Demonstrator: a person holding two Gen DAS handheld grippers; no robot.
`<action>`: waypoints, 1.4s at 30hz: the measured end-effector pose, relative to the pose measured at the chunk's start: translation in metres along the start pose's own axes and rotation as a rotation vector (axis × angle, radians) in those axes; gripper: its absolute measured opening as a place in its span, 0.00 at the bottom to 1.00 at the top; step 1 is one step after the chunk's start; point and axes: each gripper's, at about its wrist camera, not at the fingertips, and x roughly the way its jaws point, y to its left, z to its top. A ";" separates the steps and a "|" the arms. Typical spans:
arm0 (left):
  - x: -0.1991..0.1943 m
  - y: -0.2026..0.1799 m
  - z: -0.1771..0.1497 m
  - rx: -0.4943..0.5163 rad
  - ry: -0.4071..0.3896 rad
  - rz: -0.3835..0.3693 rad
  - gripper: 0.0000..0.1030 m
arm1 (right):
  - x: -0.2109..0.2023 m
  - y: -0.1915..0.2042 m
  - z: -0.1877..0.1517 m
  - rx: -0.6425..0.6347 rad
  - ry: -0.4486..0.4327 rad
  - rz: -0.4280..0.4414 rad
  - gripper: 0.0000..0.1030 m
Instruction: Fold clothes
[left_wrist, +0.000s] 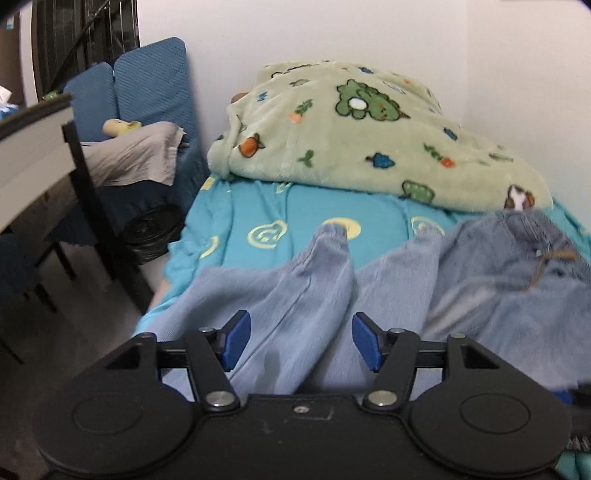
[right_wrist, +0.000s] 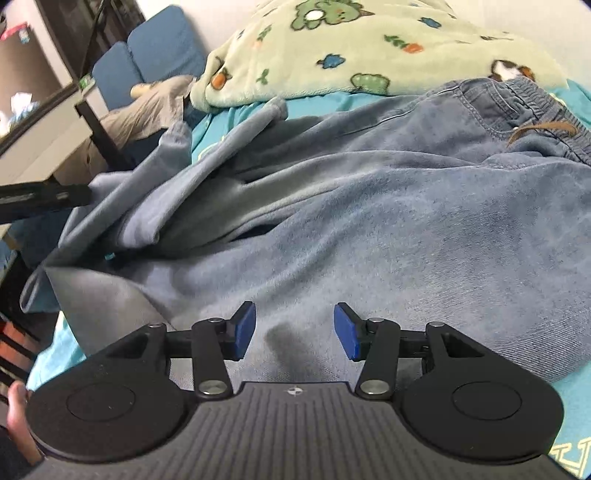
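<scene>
A pair of blue-grey trousers (left_wrist: 461, 288) lies crumpled on a turquoise bed sheet (left_wrist: 303, 221). Its elastic waistband with a brown drawstring (right_wrist: 543, 129) is at the far right, and the legs (right_wrist: 166, 192) run to the left. My left gripper (left_wrist: 301, 341) is open, low over a raised fold of a leg, with cloth between the blue pads but not pinched. My right gripper (right_wrist: 294, 330) is open just above the seat of the trousers (right_wrist: 369, 229), holding nothing.
A pale green fleece blanket (left_wrist: 369, 129) with cartoon prints is piled at the head of the bed against the white wall. A blue chair (left_wrist: 147, 85) with beige cloth and a dark-legged desk (left_wrist: 33, 147) stand to the left, beyond the bed edge. The floor (left_wrist: 74, 314) is lower left.
</scene>
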 end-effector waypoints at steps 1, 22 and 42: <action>0.009 0.000 0.002 -0.011 0.004 -0.006 0.56 | -0.001 -0.002 0.000 0.017 -0.003 0.007 0.49; 0.087 0.043 0.035 -0.307 -0.026 -0.127 0.02 | 0.038 -0.021 0.017 0.138 0.012 0.096 0.49; -0.137 0.320 -0.078 -1.089 -0.338 0.013 0.02 | 0.004 -0.032 0.009 0.168 -0.094 0.056 0.49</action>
